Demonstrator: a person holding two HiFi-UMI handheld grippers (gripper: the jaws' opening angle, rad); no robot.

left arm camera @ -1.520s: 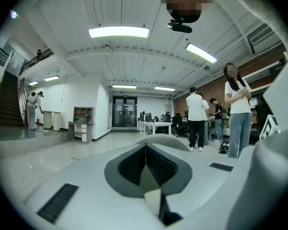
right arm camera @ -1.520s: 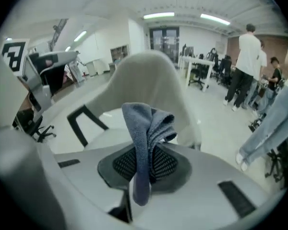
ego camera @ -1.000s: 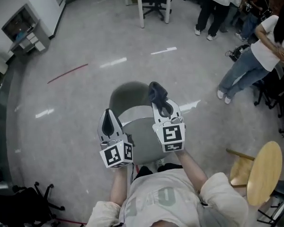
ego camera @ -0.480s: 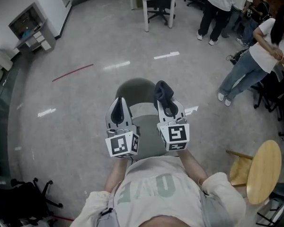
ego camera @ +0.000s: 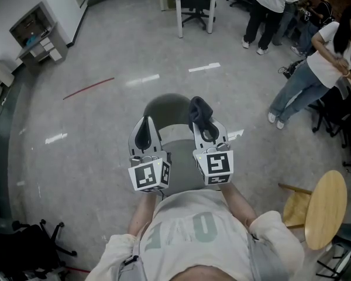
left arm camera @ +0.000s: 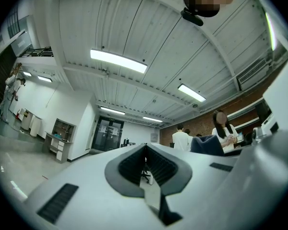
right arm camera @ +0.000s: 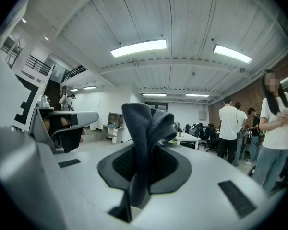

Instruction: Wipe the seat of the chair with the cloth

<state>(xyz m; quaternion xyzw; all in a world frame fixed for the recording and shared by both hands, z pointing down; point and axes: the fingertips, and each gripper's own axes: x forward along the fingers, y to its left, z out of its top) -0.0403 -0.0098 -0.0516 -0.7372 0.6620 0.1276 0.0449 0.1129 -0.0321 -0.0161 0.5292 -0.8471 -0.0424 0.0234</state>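
1. Cloth (ego camera: 200, 113) in the air, chair (ego camera: 180, 161) untouched: the person stands over the grey-green chair with a claw in each hand, both raised above it.
2. The right claw (ego camera: 203, 125) is clamped on the dark cloth, which is folded and bunched and sticks up past the jaw tips. In the right gripper view the cloth (right arm camera: 145, 128) runs down through the gap of the right claw (right arm camera: 144, 153), with ceiling lights and the far room behind it and no seat anywhere.
3. The left claw (ego camera: 144, 127) is drawn together with nothing in it. The left gripper view shows its pads meeting at the tip (left arm camera: 145, 148), only a thin slit below them, and it too looks out at the ceiling and room.
4. From the head view the cloth hangs over the chair's far edge, well clear of the surface. The seat shows as a bare strip between the two marker cubes.
5. Progress, judged from this: the cloth is in hand, but no wiping contact shows. The seat carries no visible mark either way, so the whole wipe appears to be left: lower the right claw, press the cloth flat, sweep across.
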